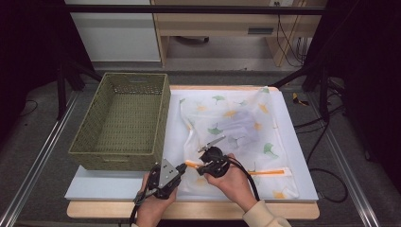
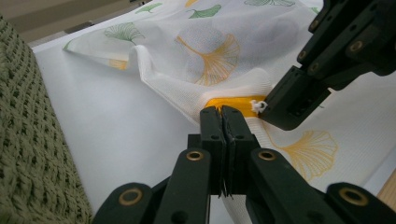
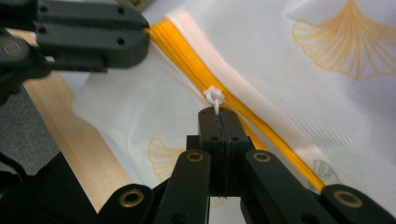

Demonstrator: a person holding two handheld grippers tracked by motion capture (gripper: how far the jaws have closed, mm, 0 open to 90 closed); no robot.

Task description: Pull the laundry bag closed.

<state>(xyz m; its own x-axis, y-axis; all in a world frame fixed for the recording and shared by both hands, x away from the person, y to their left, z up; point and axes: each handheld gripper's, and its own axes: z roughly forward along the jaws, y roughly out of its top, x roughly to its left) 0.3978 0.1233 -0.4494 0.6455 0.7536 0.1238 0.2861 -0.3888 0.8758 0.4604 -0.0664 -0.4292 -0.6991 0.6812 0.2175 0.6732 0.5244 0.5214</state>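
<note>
A white mesh bag (image 1: 265, 137) printed with ginkgo leaves lies flat on the white board. An orange zipper (image 1: 269, 172) runs along its near edge. My left gripper (image 1: 183, 166) is shut on the left end of the zipper tape (image 2: 238, 103), jaws pressed together (image 2: 222, 112). Just to its right, my right gripper (image 1: 202, 168) is shut on the small white zipper pull (image 3: 215, 95), which sticks out from its tips (image 3: 218, 114). The other gripper shows close by in each gripper view: the right one (image 2: 285, 109) and the left one (image 3: 145, 36). A pale folded item (image 1: 241, 125) shows faintly through the mesh.
An empty olive woven basket (image 1: 163, 118) stands on the left of the white board (image 1: 302, 156), close to the bag. The table's wooden front edge (image 1: 198, 210) runs under both hands. Dark frame rails and cables flank the table.
</note>
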